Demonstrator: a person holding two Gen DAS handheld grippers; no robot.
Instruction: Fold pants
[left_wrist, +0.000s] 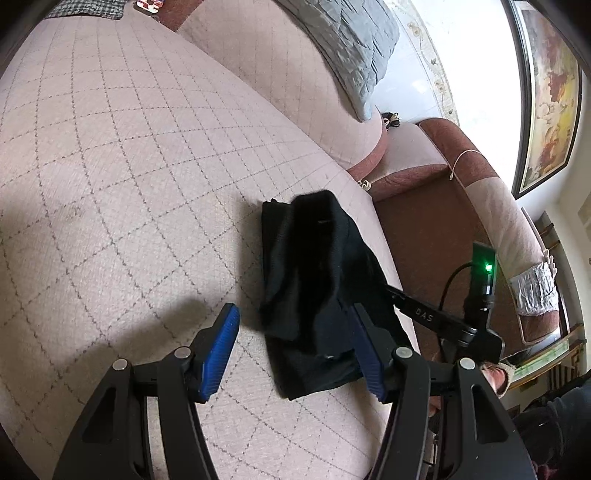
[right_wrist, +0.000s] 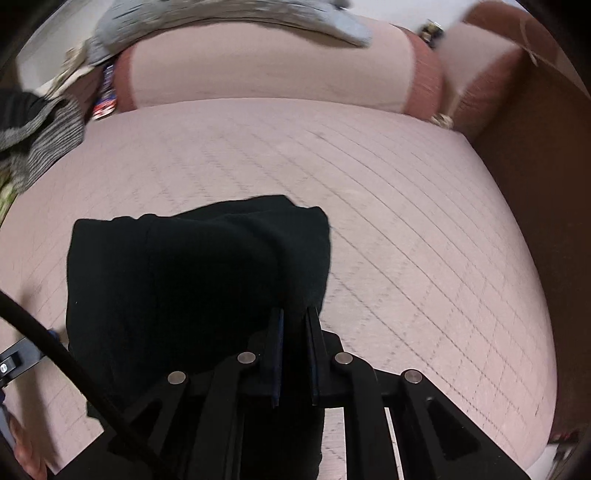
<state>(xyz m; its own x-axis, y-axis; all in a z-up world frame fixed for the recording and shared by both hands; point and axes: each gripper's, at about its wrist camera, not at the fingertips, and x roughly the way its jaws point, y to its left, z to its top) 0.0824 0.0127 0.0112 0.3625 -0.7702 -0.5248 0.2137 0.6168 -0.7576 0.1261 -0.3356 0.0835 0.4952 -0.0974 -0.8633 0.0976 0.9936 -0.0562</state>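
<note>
Lying bunched on the quilted sofa cushion (left_wrist: 129, 184), the black pants (left_wrist: 314, 280) sit between the left gripper (left_wrist: 295, 354)'s parted jaws, untouched, while the right gripper (right_wrist: 294, 354) pinches their near edge.

The left wrist view is taken from just behind the left gripper (left_wrist: 295, 350), angled shallowly down across the pink quilted sofa seat (left_wrist: 122, 177) toward its armrest. The right wrist view is aimed more steeply down (and is blurred), close above the bundled black fabric pants (right_wrist: 192, 280). Seat, pants and grey quilted cushion (left_wrist: 351, 48) are shared by both.
</note>
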